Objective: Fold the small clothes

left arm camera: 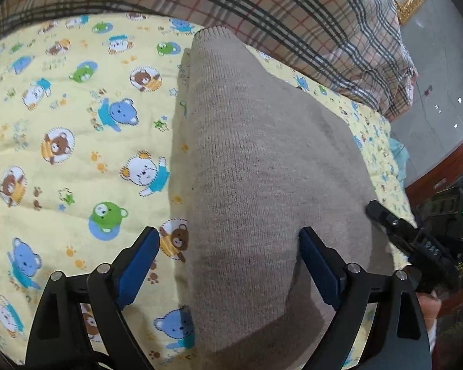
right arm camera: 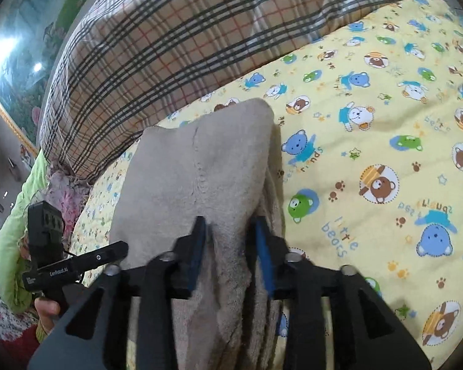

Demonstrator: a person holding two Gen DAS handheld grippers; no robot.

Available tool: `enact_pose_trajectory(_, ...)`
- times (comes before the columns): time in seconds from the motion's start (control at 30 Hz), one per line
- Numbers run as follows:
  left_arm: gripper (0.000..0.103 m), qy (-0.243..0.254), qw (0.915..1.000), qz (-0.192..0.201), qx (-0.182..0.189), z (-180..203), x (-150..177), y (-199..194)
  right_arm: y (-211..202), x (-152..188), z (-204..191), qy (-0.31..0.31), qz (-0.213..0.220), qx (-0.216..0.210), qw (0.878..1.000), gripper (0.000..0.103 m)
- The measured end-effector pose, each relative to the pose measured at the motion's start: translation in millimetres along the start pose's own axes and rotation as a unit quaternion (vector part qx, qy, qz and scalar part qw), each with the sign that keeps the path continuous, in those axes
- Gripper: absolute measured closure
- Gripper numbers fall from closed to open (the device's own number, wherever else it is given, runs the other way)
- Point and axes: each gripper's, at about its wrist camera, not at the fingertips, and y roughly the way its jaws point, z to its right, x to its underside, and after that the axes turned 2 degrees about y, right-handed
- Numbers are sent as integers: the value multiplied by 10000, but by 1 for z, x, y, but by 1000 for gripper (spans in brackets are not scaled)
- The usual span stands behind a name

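Beige knit garment (left arm camera: 256, 166) spread ahead of left gripper (left arm camera: 228, 265) — jaws parted, nothing held, a fold pinched between right gripper (right arm camera: 230, 246) fingers — yellow bear-print blanket (right arm camera: 385, 160) beneath.

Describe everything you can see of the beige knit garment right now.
The beige knit garment looks like soft, fine-ribbed wool with a seam line running down it. It lies folded in a long, bulky strip on the yellow bear-print blanket, its far end near the plaid quilt. The right tool pinches a fold at its near end; the left tool is open over it.
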Motion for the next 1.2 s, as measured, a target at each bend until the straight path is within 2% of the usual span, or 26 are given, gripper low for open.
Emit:
enact_pose_trajectory(0.1, 11, -130, 9993, -67, 343, -3, 0, 3, 6, -3, 6, -18, -86, 59, 9999, 62)
enact_pose_trajectory(0.17, 11, -138, 9988, -117, 454, -5, 0, 7, 8, -6, 11, -38, -142, 112, 9998, 54)
enact_pose_trajectory(0.27, 11, -124, 9982, -135, 579, -5, -3, 13, 12, -6, 21, 14, -263, -35, 9996, 51)
enact_pose_trajectory(0.4, 20, -103, 9965, -134, 824, -2, -8, 21, 31, -7, 25, 183, -587, -297, 9977, 50)
enact_pose_trajectory(0.5, 28, -312, 9949, -68, 960, -6, -11, 27, 47, -12, 23, 251, -751, -472, 9957, 48)
enact_pose_trajectory(0.53, 31, -349, 9946, -56, 978, -7, -12, 26, 51, -13, 23, 350, -807, -550, 9946, 52)
enact_pose_trajectory(0.57, 38, -392, 9942, -22, 998, -8, -12, 24, 54, -15, 22, 438, -866, -628, 9933, 67)
enact_pose_trajectory(0.63, 47, -452, 9932, 45, 1075, -9, -11, 16, 52, -13, 15, 522, -882, -700, 9923, 72)
enact_pose_trajectory(0.73, 51, -517, 9909, 204, 1223, -10, -6, -7, 37, -9, -5, 478, -673, -983, 9917, 75)
enact_pose_trajectory(0.9, 52, -459, 9910, 635, 1085, -29, 24, -85, 17, 13, -67, 153, -659, -1484, 9866, 75)
enact_pose_trajectory(1.07, 52, -602, 9911, 870, 810, -77, 68, -167, 22, 54, -127, -85, -934, -2198, 9710, 75)
enact_pose_trajectory(1.2, 52, -767, 9903, 1024, 541, -117, 92, -200, 57, 85, -172, -305, -1327, -2470, 9594, 75)
